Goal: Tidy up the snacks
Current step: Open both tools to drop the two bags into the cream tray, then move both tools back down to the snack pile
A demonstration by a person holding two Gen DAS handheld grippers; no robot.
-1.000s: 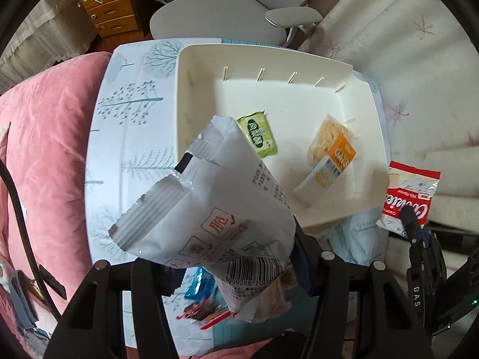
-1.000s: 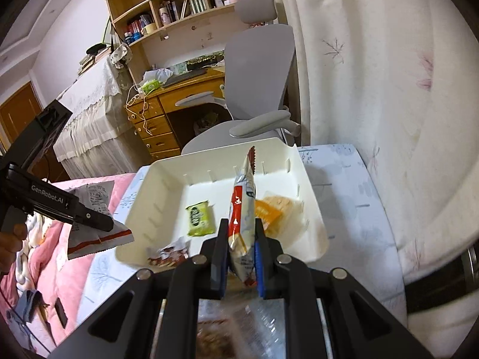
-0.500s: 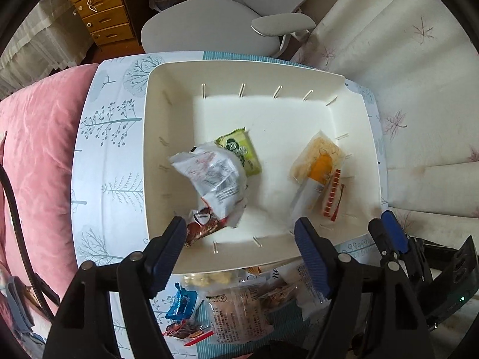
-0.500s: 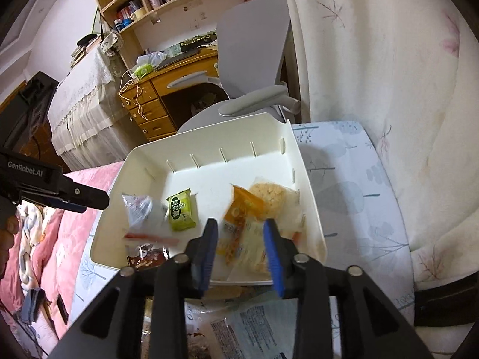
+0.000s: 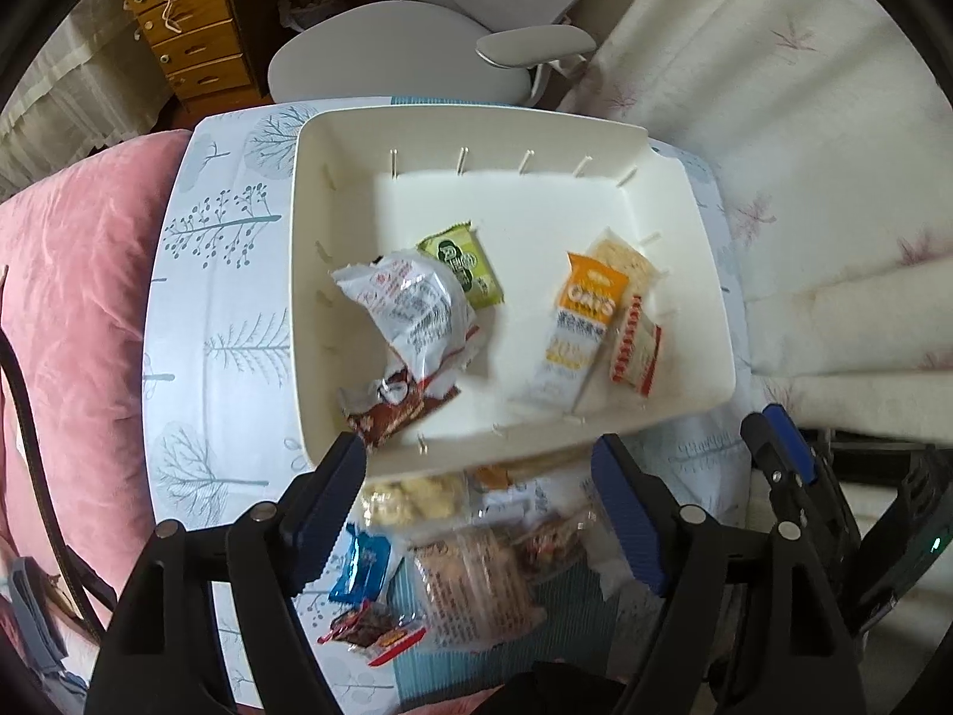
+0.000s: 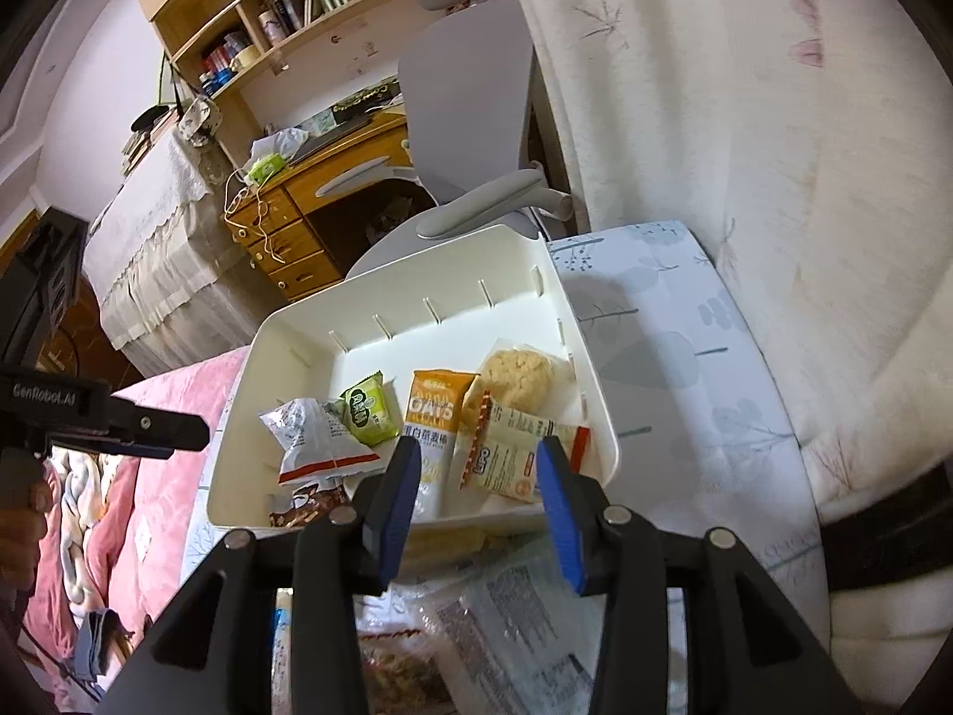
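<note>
A white bin (image 5: 685, 196) (image 6: 595, 411) sits on a tree-patterned table. Inside lie a white crumpled bag (image 5: 411, 304) (image 6: 310, 435), a green packet (image 5: 464, 262) (image 6: 369, 405), an orange oats bar (image 5: 581, 322) (image 6: 435, 411), a red-edged cookie packet (image 5: 637, 345) (image 6: 512, 447) and a brown packet (image 5: 393, 411) (image 6: 304, 500). My left gripper (image 5: 476, 476) is open and empty over the bin's near rim. My right gripper (image 6: 476, 471) is open and empty above the near rim. Loose snacks (image 5: 470, 566) (image 6: 512, 625) lie on the table below both grippers.
A grey office chair (image 5: 405, 59) (image 6: 470, 137) stands behind the table. A pink quilt (image 5: 65, 298) lies to the left, a white curtain (image 6: 744, 119) to the right. The right gripper's tip shows in the left wrist view (image 5: 780, 459).
Both grippers opened and dropped their packets into the bin: the white bag from the left, the red-edged cookie packet from the right. Both have pulled back toward the near rim.
</note>
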